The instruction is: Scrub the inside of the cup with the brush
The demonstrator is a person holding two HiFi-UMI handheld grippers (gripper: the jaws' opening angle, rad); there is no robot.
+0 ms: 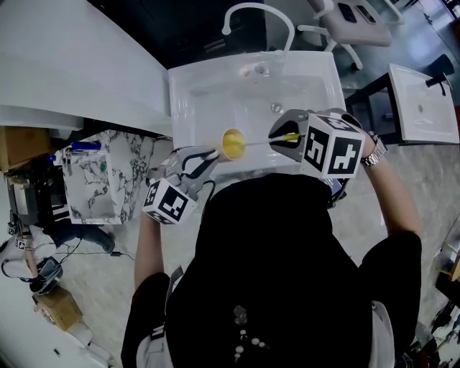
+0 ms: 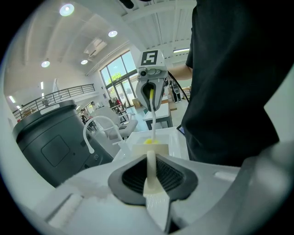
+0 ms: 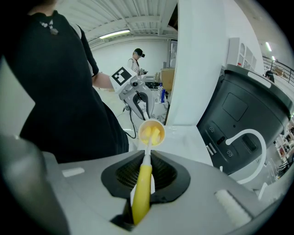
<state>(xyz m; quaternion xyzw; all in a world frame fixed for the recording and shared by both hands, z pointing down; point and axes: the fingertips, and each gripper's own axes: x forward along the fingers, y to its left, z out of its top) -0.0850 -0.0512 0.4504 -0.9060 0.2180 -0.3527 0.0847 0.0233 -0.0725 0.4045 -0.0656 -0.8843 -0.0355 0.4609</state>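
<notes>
A small cup (image 1: 233, 144) with a yellow inside hangs on its side over the white sink (image 1: 208, 93), its mouth facing right. My left gripper (image 1: 208, 155) is shut on the cup's wall, which shows as a thin white strip (image 2: 150, 176) between the jaws. My right gripper (image 1: 282, 137) is shut on the yellow handle of the brush (image 1: 290, 136). The brush's white shaft (image 1: 259, 141) runs left into the cup. In the right gripper view the brush (image 3: 142, 190) points straight ahead and its head sits inside the cup (image 3: 151, 132). The left gripper view shows the cup (image 2: 149, 146) from behind.
A white curved faucet (image 1: 255, 11) stands at the sink's far side. A marble-patterned box (image 1: 108, 172) with tools sits to the left. A second white basin (image 1: 424, 100) and an office chair (image 1: 352, 25) are at the right. A dark bin (image 3: 248, 114) stands by the sink.
</notes>
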